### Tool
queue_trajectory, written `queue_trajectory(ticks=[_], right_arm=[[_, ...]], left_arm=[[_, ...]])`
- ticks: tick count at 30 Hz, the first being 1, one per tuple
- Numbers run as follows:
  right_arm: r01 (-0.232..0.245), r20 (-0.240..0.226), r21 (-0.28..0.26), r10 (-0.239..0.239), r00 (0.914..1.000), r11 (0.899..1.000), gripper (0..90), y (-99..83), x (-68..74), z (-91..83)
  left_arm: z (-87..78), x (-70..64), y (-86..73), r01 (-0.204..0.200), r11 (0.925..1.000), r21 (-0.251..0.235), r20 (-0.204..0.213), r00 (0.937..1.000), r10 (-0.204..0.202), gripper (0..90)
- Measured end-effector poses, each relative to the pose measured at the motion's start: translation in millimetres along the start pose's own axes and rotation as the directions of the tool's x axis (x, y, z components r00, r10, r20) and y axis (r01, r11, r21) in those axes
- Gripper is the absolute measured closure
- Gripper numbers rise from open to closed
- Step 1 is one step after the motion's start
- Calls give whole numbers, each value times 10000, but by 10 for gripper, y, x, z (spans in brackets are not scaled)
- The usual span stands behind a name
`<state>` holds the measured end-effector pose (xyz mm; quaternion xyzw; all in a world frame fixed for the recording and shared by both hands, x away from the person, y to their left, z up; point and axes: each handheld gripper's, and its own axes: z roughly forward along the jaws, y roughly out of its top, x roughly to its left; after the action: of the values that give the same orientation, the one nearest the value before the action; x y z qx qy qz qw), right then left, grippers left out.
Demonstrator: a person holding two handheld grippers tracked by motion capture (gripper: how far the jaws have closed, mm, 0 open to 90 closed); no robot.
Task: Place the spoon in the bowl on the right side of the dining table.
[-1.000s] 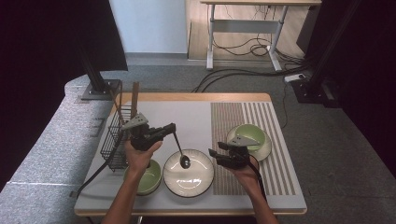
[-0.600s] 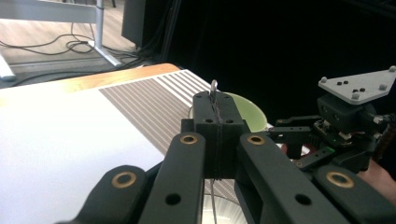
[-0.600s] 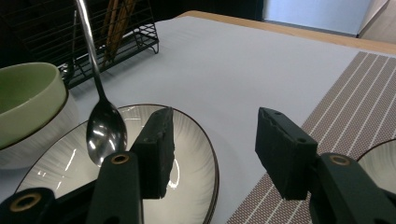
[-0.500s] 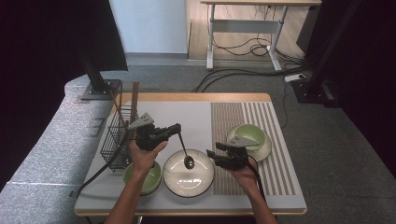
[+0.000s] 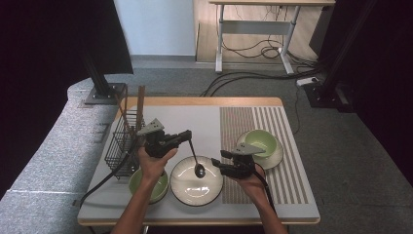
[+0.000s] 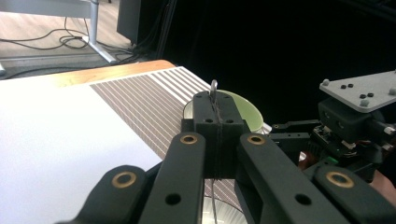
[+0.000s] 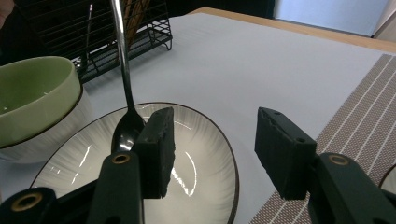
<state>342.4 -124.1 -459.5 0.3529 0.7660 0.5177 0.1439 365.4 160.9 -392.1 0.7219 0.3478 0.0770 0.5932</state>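
My left gripper (image 5: 187, 134) is shut on the handle of a dark metal spoon (image 5: 196, 160), which hangs with its bowl just over a white plate (image 5: 180, 191) at the table's front. In the left gripper view the handle tip of the spoon (image 6: 213, 87) sticks up above the closed left gripper (image 6: 218, 100). My right gripper (image 5: 220, 161) is open at the plate's right rim. In the right gripper view the spoon (image 7: 124, 130) hangs just left of the right gripper (image 7: 212, 140), over the plate (image 7: 205, 140); nothing is between the jaws.
A green bowl (image 5: 143, 187) sits left of the plate, under my left wrist. Another green bowl (image 5: 263, 142) rests on a saucer on the striped mat (image 5: 287, 170). A black wire rack (image 5: 121, 141) with upright utensils stands at the left edge.
My left gripper has drifted a little to the right with the spoon, carrying its bowl toward the plate's middle. The right gripper has barely moved.
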Motion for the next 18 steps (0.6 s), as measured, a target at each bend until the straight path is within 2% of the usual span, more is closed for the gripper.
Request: queue_trajectory(ticks=[6,8,11,18], right_arm=[[59,-115,14,-59,9999,10000,479,2,29,23],[49,-112,17,-49,9999,10000,479,0,32,27],[59,-156,27,-58,9999,10000,480,-1,40,30],[188,-425,90,-184,9989,9998,499,-9,89,65]], left_arm=[[82,-68,7,-210,9996,162,84,9997,209,900],[105,-64,2,-81,9999,130,190,9998,79,900],[136,-63,-18,-72,9998,177,93,9999,70,900],[202,-75,-66,17,9998,199,183,9998,-20,900]])
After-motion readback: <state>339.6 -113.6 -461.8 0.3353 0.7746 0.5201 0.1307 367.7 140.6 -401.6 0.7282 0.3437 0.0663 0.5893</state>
